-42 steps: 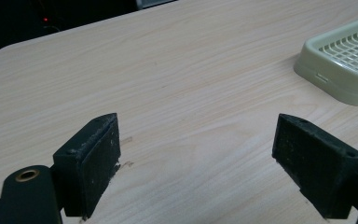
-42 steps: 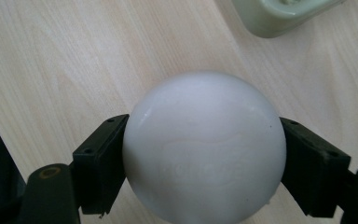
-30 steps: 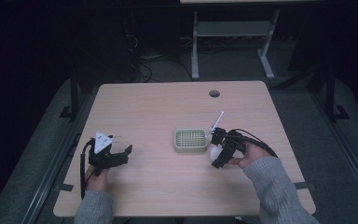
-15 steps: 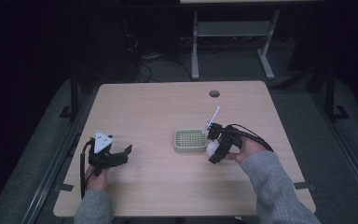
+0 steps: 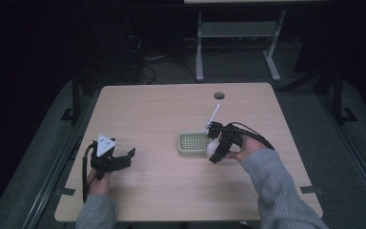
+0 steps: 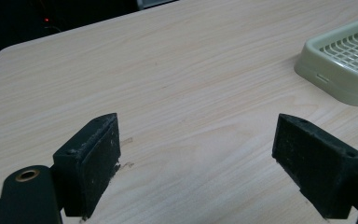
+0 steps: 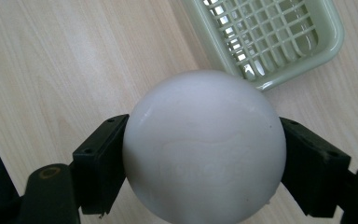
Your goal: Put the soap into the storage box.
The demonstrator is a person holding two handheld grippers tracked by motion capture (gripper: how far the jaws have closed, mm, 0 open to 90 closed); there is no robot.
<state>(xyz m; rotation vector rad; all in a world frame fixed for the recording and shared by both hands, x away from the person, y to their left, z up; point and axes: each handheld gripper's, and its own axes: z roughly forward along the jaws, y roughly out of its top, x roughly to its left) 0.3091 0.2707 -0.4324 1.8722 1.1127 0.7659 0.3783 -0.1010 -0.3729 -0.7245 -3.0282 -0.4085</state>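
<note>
Right gripper (image 5: 214,151): its two black jaws are pressing on either side of a smooth white plastic ball (image 7: 204,149), gripping it just above the table.
White ball: in the high view it (image 5: 213,147) is hanging at the near right corner of the pale green plastic basket with a grid floor (image 5: 193,143), beside it rather than inside.
Writing: the right gripper view is showing faint raised lettering across the ball's front; it is too soft to read.
Green basket: it is lying on the pale wood-grain table (image 5: 171,109) near the middle; the right gripper view is looking through its (image 7: 279,42) lattice floor, just beyond the ball.
Left gripper (image 5: 112,161): it is resting low over the table's near left part, well apart from the basket, jaws spread wide with nothing between them.
Left gripper view: it is showing bare tabletop (image 6: 168,93) between the jaws and the basket's (image 6: 340,70) outer wall at the far right.
</note>
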